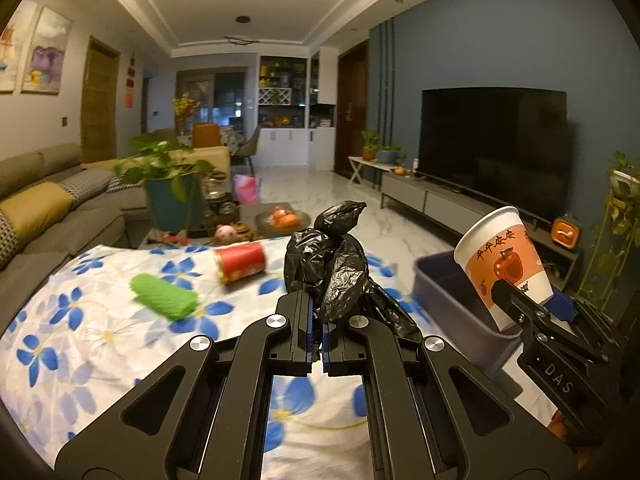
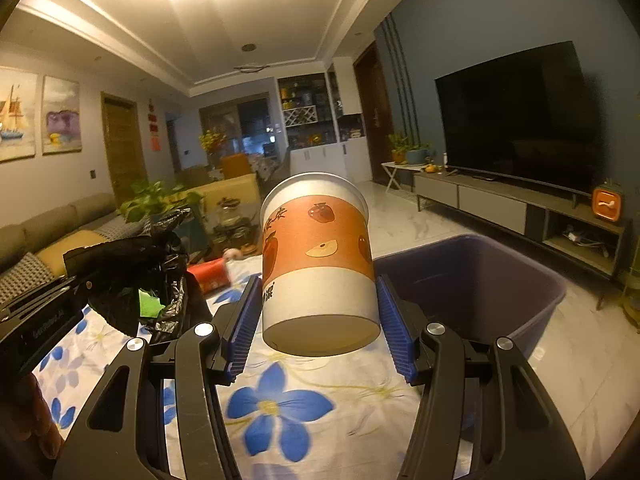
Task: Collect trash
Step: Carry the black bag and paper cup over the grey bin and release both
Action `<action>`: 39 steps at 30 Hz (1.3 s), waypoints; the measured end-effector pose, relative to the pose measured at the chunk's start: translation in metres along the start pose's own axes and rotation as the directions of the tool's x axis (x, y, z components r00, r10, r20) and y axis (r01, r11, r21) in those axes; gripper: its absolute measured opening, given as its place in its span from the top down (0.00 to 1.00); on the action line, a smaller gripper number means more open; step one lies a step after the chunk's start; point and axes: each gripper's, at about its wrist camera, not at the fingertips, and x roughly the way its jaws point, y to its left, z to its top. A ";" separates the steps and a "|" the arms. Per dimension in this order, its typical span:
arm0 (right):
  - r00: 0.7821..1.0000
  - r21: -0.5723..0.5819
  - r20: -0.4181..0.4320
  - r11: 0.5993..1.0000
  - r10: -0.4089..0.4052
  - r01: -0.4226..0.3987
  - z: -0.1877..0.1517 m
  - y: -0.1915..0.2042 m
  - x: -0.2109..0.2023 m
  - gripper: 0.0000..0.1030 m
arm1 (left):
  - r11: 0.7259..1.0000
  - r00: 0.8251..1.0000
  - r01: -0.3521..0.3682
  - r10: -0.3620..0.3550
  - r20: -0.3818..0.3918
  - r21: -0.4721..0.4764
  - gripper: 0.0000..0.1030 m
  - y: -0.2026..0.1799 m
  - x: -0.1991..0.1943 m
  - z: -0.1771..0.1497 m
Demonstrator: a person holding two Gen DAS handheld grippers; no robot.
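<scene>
Left wrist view: the left hand-held gripper [image 1: 318, 332] has its blue-padded jaws clamped on a crumpled black plastic trash bag [image 1: 334, 258], which stands up from between them above the worktop [image 1: 80, 344], a surface draped in a white cloth printed with blue flowers. On the cloth beyond the bag lie a red cylindrical tin can [image 1: 241, 261] on its side and, nearer the left, a green rolled cloth-like piece [image 1: 164, 297], the two apart from each other. At the right edge of the worktop stands a dark purple rectangular plastic bin [image 1: 448, 292]; the part of its interior that shows holds nothing visible. The right hand-held gripper [image 1: 520, 304] holds a white paper cup with an orange fruit-printed band [image 1: 504, 260], tilted, its mouth up, over the bin's near rim.

Right wrist view: the right hand-held gripper [image 2: 318, 320] grips the paper cup [image 2: 316, 264] by its lower white part, one blue ribbed pad on each side. The cup leans away from the camera, so its base shows and its contents cannot be told. The purple bin [image 2: 500, 280] lies just behind and to the right of the cup, its visible inner walls bare. At the left, the left hand-held gripper [image 2: 100, 280] appears with the black bag [image 2: 152, 248], and a sliver of green shows below the bag. The red can [image 2: 210, 276] lies beyond.
</scene>
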 end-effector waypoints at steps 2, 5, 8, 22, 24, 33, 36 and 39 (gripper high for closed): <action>1.000 0.006 0.008 1.000 -0.013 0.013 0.002 -0.008 0.000 0.46 | 1.000 1.000 0.017 -0.017 0.002 0.009 0.98 -0.010 0.004 0.003; 0.999 0.012 0.019 0.999 -0.036 0.036 0.006 -0.019 0.001 0.46 | 0.999 0.999 0.046 -0.046 0.004 0.021 0.98 -0.025 0.012 0.007; 0.997 0.021 0.034 0.998 -0.067 0.067 0.012 -0.033 0.002 0.46 | 0.996 0.997 0.082 -0.083 0.012 0.031 0.98 -0.041 0.020 0.011; 0.965 0.102 0.083 0.966 -0.248 0.239 0.022 -0.107 0.020 0.46 | 0.973 0.973 0.230 -0.230 0.001 0.037 0.98 -0.105 0.086 0.021; 0.964 0.100 0.084 0.965 -0.252 0.243 0.021 -0.110 0.023 0.46 | 0.967 0.968 0.252 -0.252 -0.005 0.035 0.98 -0.110 0.095 0.019; 0.964 0.096 0.072 0.964 -0.254 0.247 0.014 -0.124 0.040 0.45 | 0.952 0.953 0.303 -0.302 -0.025 0.037 0.98 -0.127 0.128 0.010; 0.965 0.100 0.068 0.964 -0.252 0.244 0.017 -0.129 0.044 0.45 | 0.949 0.949 0.315 -0.314 -0.033 0.032 0.98 -0.130 0.134 0.009; 0.966 0.101 0.067 0.965 -0.250 0.242 0.017 -0.132 0.049 0.45 | 0.946 0.946 0.324 -0.323 -0.039 0.031 0.98 -0.133 0.141 0.006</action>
